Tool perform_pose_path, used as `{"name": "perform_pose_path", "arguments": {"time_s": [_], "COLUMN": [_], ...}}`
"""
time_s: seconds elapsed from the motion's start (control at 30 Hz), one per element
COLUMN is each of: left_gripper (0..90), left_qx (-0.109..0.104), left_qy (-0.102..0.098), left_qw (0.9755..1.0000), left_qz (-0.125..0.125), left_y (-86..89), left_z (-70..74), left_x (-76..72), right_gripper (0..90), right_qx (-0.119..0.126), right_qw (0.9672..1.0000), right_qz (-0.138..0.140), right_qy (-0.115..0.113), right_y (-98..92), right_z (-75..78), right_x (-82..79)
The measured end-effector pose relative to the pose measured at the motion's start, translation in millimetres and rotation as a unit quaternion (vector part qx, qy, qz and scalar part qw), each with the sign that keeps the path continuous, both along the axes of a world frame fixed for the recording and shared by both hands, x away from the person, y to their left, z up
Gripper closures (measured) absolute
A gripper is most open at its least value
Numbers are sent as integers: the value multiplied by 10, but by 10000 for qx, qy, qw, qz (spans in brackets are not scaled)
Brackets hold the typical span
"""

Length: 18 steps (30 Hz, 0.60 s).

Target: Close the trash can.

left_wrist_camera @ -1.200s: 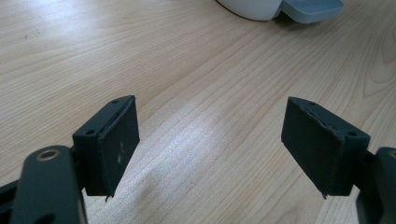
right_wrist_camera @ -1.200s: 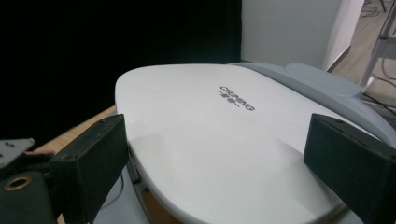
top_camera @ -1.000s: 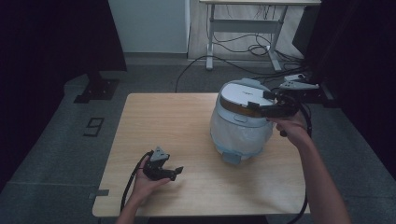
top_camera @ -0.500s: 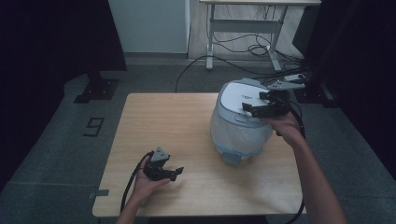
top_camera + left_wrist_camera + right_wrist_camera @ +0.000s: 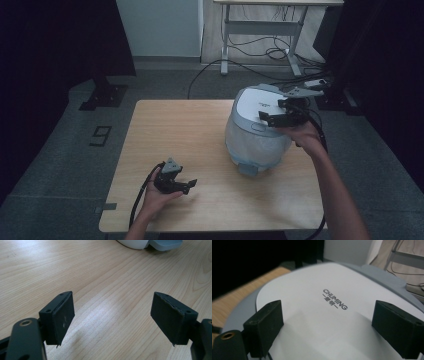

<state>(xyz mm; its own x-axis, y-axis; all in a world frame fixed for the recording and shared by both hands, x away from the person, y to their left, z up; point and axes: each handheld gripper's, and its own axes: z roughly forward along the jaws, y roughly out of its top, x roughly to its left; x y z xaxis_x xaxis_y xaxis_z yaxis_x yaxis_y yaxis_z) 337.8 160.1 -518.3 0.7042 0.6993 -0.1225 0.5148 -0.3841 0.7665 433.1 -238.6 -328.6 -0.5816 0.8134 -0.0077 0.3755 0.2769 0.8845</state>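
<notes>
A white and pale-blue rice cooker (image 5: 252, 142) stands on the right half of the wooden table (image 5: 175, 130), lid shut. My right gripper (image 5: 272, 112) hovers open just over the cooker's white lid (image 5: 332, 290), one jaw on each side of the printed brand name, with nothing between them (image 5: 329, 327). My left gripper (image 5: 189, 186) rests low on the table near the front left, held in a hand. Its jaws stand open over bare wood (image 5: 113, 317), pointing toward the cooker's base (image 5: 150, 243).
Behind the table stands a desk frame (image 5: 260, 30) with cables on the floor. A floor marker reading 9 (image 5: 101, 135) lies to the left. Dark curtains and a stand base (image 5: 102, 95) close off both sides. Each gripper trails a black cable off the table's front edge.
My right gripper has shifted a little left and down, from the cooker's rear right rim to over the lid. The left gripper has stayed put.
</notes>
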Motion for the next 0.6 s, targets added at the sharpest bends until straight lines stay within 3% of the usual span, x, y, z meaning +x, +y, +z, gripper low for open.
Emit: {"name": "perform_pose_path", "arguments": {"time_s": [0.4,0.6], "left_gripper": [191,191], "left_qx": [8,4], "left_qy": [-5,9], "left_qw": [10000,10000], "left_qz": [14,46], "left_y": [4,19], "left_z": [-1,-12], "left_x": [1,15], "right_gripper": [110,134], "right_qx": [-3,102], "right_qw": [10000,9998], "right_qz": [-16,41], "right_qy": [-50,-187], "right_y": [4,-104], "right_z": [-2,1], "right_x": [-34,-102]}}
